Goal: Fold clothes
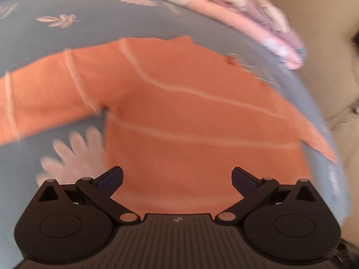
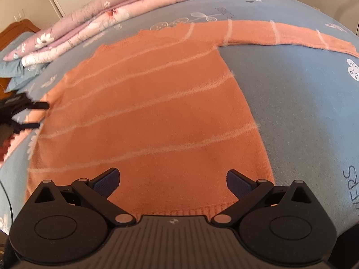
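Two grippers, the left gripper point(image 1: 177, 180) and the right gripper point(image 2: 172, 182), hang wide apart over the flat orange sweater point(image 2: 145, 112); folding hasn't started, so next grab a sleeve point(image 2: 280, 34)

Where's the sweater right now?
The sweater lies flat on the blue bedsheet, filling both views ahead of both open grippers, one sleeve stretched right, the pink quilt beyond its collar.
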Action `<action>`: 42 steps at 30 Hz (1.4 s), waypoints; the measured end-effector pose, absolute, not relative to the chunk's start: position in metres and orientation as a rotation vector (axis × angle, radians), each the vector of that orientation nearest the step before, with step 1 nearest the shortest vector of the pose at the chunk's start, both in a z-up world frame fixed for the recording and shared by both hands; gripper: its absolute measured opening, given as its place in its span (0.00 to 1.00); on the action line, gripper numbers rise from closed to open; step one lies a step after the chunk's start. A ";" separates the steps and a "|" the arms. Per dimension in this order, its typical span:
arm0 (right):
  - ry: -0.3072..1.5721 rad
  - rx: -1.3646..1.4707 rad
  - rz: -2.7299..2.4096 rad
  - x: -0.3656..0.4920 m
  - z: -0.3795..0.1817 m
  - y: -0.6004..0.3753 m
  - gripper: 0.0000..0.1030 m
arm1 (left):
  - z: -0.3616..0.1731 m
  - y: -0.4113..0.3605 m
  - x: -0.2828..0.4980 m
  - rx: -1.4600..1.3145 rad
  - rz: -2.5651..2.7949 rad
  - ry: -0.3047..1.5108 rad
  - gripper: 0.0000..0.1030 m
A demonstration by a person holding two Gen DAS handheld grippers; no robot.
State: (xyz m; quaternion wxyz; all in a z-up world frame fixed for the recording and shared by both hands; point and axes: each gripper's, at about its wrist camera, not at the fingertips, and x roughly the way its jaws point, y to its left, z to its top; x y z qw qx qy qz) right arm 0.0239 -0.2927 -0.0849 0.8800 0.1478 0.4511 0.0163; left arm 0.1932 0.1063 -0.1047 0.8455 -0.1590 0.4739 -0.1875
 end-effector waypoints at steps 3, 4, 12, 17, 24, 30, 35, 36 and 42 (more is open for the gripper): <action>0.929 0.297 0.052 0.022 -0.080 -0.286 1.00 | -0.121 0.099 0.170 -0.330 -0.402 1.038 0.99; 0.925 0.293 0.059 0.021 -0.079 -0.284 1.00 | -0.128 0.100 0.167 -0.323 -0.369 1.058 0.99; 0.891 0.264 0.071 0.005 -0.059 -0.282 1.00 | -0.112 0.117 0.140 -0.388 -0.361 1.023 0.99; 0.903 0.277 0.087 0.000 -0.059 -0.276 1.00 | -0.126 0.111 0.127 -0.367 -0.350 1.123 0.99; 0.925 0.262 0.100 -0.007 -0.054 -0.270 1.00 | -0.123 0.126 0.101 -0.455 -0.266 1.134 0.99; 1.011 0.265 0.062 0.003 -0.072 -0.273 1.00 | -0.113 0.096 0.075 -0.454 -0.356 1.148 0.99; 1.090 0.356 0.047 0.002 -0.099 -0.289 1.00 | -0.129 0.071 0.059 -0.375 -0.328 1.225 0.99; 1.102 0.370 0.037 0.000 -0.104 -0.294 1.00 | -0.133 0.070 0.056 -0.376 -0.315 1.241 0.99; 1.086 0.391 -0.022 -0.017 -0.102 -0.316 1.00 | -0.132 0.069 0.047 -0.351 -0.272 1.258 0.99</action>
